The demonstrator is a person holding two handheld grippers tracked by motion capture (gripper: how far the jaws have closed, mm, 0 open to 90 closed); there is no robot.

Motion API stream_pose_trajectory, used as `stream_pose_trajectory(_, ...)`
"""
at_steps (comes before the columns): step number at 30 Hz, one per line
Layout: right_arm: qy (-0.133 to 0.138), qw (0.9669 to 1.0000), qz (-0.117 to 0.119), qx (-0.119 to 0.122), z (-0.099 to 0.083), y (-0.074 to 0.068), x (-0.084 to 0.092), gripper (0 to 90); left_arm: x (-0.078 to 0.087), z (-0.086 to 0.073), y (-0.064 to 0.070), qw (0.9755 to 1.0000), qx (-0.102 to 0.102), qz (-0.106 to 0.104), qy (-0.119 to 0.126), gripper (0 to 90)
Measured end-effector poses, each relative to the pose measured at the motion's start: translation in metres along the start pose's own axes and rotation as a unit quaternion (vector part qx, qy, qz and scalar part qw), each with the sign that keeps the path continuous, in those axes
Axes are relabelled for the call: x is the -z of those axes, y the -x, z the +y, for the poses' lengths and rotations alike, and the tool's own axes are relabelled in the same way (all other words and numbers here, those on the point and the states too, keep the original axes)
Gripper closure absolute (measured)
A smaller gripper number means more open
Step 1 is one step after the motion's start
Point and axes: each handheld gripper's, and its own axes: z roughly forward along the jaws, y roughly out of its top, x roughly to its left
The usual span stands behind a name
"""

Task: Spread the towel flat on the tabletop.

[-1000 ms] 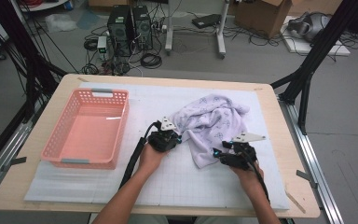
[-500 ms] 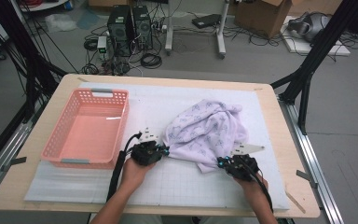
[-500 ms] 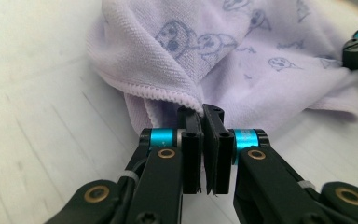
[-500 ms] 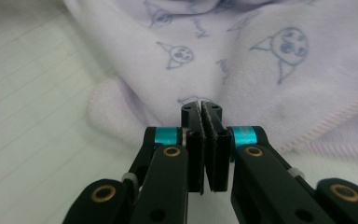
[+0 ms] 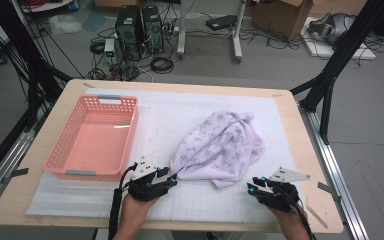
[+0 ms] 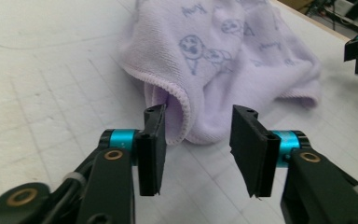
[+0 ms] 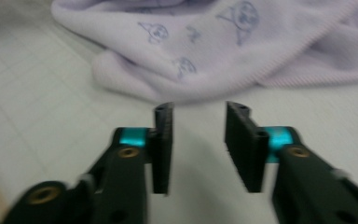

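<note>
- Standing parted with nothing pinched, the jaws of the left gripper are seen to have just been opening; a hemmed corner fold of the lavender towel lies just beyond the tips, near the inner face of one jaw, and no grip on it is seen.
- The right gripper is likewise released, its jaws having just been opening, with bare mat between them and the towel's edge just ahead, apart from the tips.
- From the high view, the left gripper is found at the towel's near-left corner and the right gripper just off its near-right edge.
- The towel is heaped in loose folds on the white mat, right of the pink basket, well apart from it.
- The cloth is judged light, soft and limp; it would sag and bunch when lifted.
- Hold is best taken at the stitched hem corners, where the edge is thicker.
</note>
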Motion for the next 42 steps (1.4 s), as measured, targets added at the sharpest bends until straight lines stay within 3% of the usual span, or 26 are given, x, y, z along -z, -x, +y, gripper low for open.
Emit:
stream_pose_trajectory(1,-0.001,1.0,0.007,0.007,0.009,-0.007,-0.015,54.7,-0.001,0.004,-0.002,0.9999,0.005,0.008,0.005,54.3)
stream_pose_trajectory(4,-0.005,0.9991,0.039,0.018,0.023,-0.021,-0.041,52.7,-0.006,0.013,-0.008,0.9999,0.009,0.013,0.001,52.2)
stream_pose_trajectory(6,-0.03,0.9981,0.036,0.041,0.029,-0.032,-0.06,52.7,-0.009,0.015,-0.01,0.9998,0.013,0.014,-0.004,49.7)
stream_pose_trajectory(7,-0.028,0.9976,0.02,0.059,0.031,-0.035,-0.066,58.4,-0.014,0.018,-0.013,0.9997,0.014,0.01,-0.016,49.5)
stream_pose_trajectory(8,-0.026,0.9974,0.026,0.062,0.032,-0.035,-0.067,70.1,-0.018,0.02,-0.014,0.9995,0.017,0.008,-0.025,49.6)
stream_pose_trajectory(9,-0.03,0.9972,0.036,0.059,0.034,-0.032,-0.065,82.7,-0.03,0.025,-0.016,0.9984,0.011,0.001,-0.055,50.3)
stream_pose_trajectory(10,-0.034,0.9969,0.04,0.058,0.033,-0.03,-0.063,84.7,-0.037,0.028,-0.015,0.9976,0.003,0.002,-0.069,50.4)
stream_pose_trajectory(14,-0.04,0.9958,0.046,0.068,0.026,-0.028,-0.049,86.5,-0.048,0.033,-0.014,0.9971,-0.008,0.01,-0.076,60.3)
stream_pose_trajectory(16,-0.039,0.995,0.052,0.076,0.015,-0.025,-0.03,86.7,-0.048,0.034,-0.014,0.9976,-0.014,0.02,-0.065,76.6)
stream_pose_trajectory(17,-0.037,0.9952,0.053,0.074,0.01,-0.024,-0.022,86.7,-0.048,0.034,-0.014,0.9976,-0.014,0.02,-0.065,80.1)
stream_pose_trajectory(22,-0.027,0.9971,0.047,0.053,-0.012,-0.01,0.02,86.8,-0.043,0.035,-0.019,0.9982,-0.027,0.02,-0.049,81.8)
stream_pose_trajectory(28,-0.049,0.9963,0.051,0.048,-0.031,-0.002,0.043,86.7,-0.036,0.042,-0.024,0.9994,-0.021,0.021,-0.016,82.0)
stream_pose_trajectory(29,-0.051,0.9963,0.05,0.048,-0.033,0.0,0.045,86.6,-0.034,0.047,-0.029,0.9997,-0.007,0.024,-0.004,82.0)
stream_pose_trajectory(31,-0.037,0.9974,0.05,0.037,-0.032,0.002,0.047,83.1,-0.034,0.05,-0.032,0.9997,-0.002,0.026,0.001,80.8)
stream_pose_trajectory(33,-0.015,0.9987,0.043,0.021,-0.025,0.005,0.047,72.6,-0.038,0.056,-0.035,0.9993,0.011,0.035,0.012,69.6)
stream_pose_trajectory(34,-0.015,0.9987,0.043,0.021,-0.025,0.005,0.047,72.6,-0.04,0.058,-0.037,0.999,0.019,0.037,0.017,69.6)
stream_pose_trajectory(35,0.001,0.9994,0.031,0.016,-0.015,0.007,0.043,67.2,-0.042,0.061,-0.038,0.9989,0.022,0.037,0.019,67.3)
stream_pose_trajectory(38,0.02,0.9994,0.02,0.02,0.005,0.007,0.03,62.0,-0.051,0.068,-0.037,0.9993,0.009,0.029,0.02,72.9)
stream_pose_trajectory(39,0.02,0.9994,0.02,0.02,0.005,0.007,0.03,62.0,-0.055,0.07,-0.036,0.9994,0.001,0.03,0.017,78.5)
stream_pose_trajectory(40,0.014,0.9994,0.018,0.026,0.018,0.007,0.013,58.7,-0.059,0.072,-0.035,0.9995,-0.008,0.029,0.01,81.8)
stream_pose_trajectory(42,0.009,0.9996,0.017,0.021,0.023,0.007,0.003,57.4,-0.067,0.076,-0.034,0.9993,-0.02,0.03,-0.003,83.3)
